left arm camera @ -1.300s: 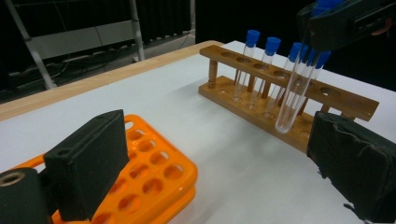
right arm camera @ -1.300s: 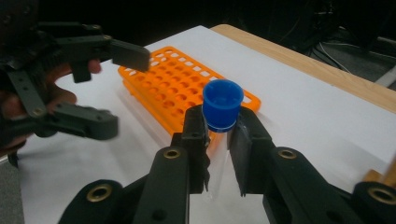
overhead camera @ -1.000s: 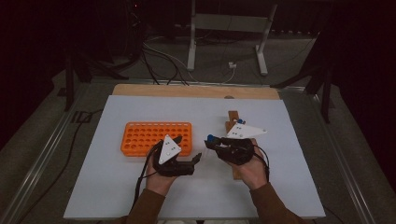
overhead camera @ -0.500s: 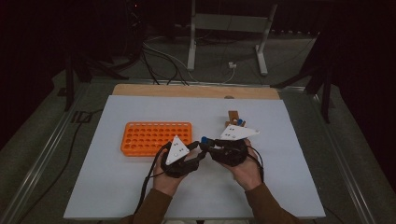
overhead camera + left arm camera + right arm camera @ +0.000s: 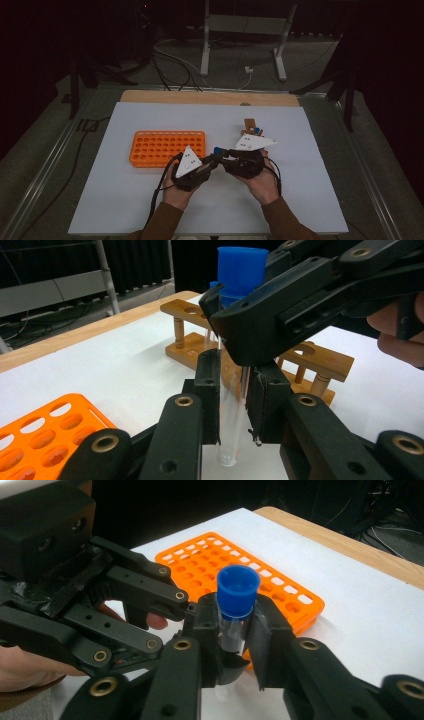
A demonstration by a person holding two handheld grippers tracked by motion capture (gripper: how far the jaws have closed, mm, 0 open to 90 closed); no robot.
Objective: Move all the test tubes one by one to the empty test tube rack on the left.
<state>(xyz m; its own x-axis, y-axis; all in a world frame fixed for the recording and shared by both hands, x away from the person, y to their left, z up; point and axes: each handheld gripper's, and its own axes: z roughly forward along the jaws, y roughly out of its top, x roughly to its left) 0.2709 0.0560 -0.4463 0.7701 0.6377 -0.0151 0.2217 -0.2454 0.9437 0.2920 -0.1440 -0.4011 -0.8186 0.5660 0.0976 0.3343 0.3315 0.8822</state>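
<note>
Clear glass or plastic, round-bottomed and slender: the test tube (image 5: 231,427) stands upright between both pairs of my jaws, held above the counter (image 5: 300,130) just in front of me. Its blue cap (image 5: 238,591), a smooth moulded cylinder with a notched top, sits on the upper end. My left gripper (image 5: 232,402) has just closed its jaws; the flat matte black pads press on the tube's lower shaft. My right gripper (image 5: 231,627) grips the same tube just under the cap, and its jaws have just eased a little wider, though the pads look to be still in contact. Both grippers are black, angular linkages with brass-coloured rivets, each topped by a pale three-cornered plate. Orange plastic rack (image 5: 167,147): rectangular, glossy, pierced with rows of round holes, lying flat to the left of my hands. Wooden rack (image 5: 305,357): light varnished timber, two drilled rails on turned pegs, just behind the tube. The counter is covered by a smooth white sheet with a bare wood strip along the far edge.
</note>
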